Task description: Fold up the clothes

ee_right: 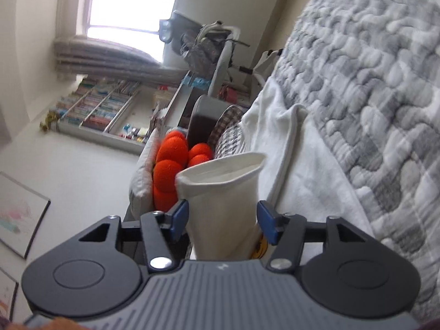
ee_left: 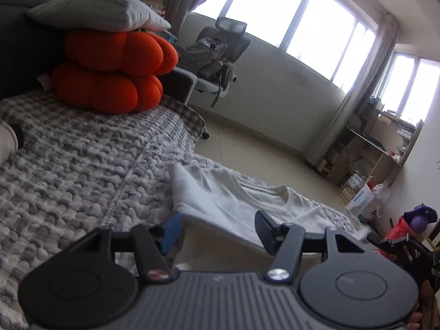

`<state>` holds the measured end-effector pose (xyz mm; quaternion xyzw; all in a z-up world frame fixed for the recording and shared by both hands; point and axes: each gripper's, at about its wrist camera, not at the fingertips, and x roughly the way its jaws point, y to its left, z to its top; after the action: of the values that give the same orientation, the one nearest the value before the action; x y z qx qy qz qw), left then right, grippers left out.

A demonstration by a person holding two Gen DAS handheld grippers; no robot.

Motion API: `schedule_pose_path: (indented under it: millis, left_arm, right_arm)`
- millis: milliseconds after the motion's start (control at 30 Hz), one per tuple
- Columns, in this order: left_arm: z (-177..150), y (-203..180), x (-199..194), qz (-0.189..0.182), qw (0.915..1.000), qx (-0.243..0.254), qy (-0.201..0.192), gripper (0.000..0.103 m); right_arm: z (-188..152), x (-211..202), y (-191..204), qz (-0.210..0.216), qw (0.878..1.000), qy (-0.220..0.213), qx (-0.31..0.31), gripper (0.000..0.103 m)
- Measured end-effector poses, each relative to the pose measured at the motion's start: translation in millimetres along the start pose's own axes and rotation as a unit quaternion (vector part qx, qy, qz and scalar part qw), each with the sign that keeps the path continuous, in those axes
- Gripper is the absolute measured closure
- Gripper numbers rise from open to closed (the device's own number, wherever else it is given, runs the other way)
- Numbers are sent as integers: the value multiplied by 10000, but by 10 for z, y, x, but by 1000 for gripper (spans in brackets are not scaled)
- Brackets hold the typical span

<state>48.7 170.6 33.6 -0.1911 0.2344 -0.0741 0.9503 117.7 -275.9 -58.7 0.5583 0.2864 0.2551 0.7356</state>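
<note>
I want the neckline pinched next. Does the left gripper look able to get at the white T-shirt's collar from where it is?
Probably yes. The left gripper is open with the white T-shirt spread on the quilt just ahead; its collar lies exposed beyond the fingertips, with nothing between.

No readable text anywhere. Faint print on the grey pillow (ee_left: 96, 8) atop the orange cushions (ee_left: 115, 68), too blurred to make out. Blue lettering on the white box (ee_left: 360, 202) on the floor, likewise illegible.
</note>
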Motion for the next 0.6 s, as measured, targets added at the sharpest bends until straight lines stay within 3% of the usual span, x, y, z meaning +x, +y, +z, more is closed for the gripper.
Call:
schedule_pose_path:
  millis: [133, 233, 300, 333, 367, 500, 600]
  left_arm:
    - [-42, -1, 46, -85, 9999, 54, 130, 43]
    - [-100, -64, 134, -105, 9995, 216, 214, 43]
    - [-136, -89, 201, -171, 9991, 260, 272, 43]
    - [-158, -107, 232, -183, 9989, 310, 306, 44]
    - [-181, -126, 262, -194, 9986, 365, 337, 46]
    - [-271, -242, 323, -84, 9965, 783, 286, 47]
    - [-237, -349, 397, 151, 9931, 1151, 133, 47]
  right_arm:
    - [24, 31, 32, 0, 10000, 92, -30, 39]
    - [-14, 115, 148, -323, 9988, 157, -344, 40]
    - [-77, 160, 257, -630, 9953, 210, -708, 52]
    - [-105, 176, 313, -753, 9930, 230, -880, 70]
    - [-116, 177, 384, -817, 9907, 212, -1068, 81]
    - [-129, 106, 726, -936, 9772, -71, -1902, 84]
    - [-118, 59, 878, -926, 9721, -306, -2133, 84]
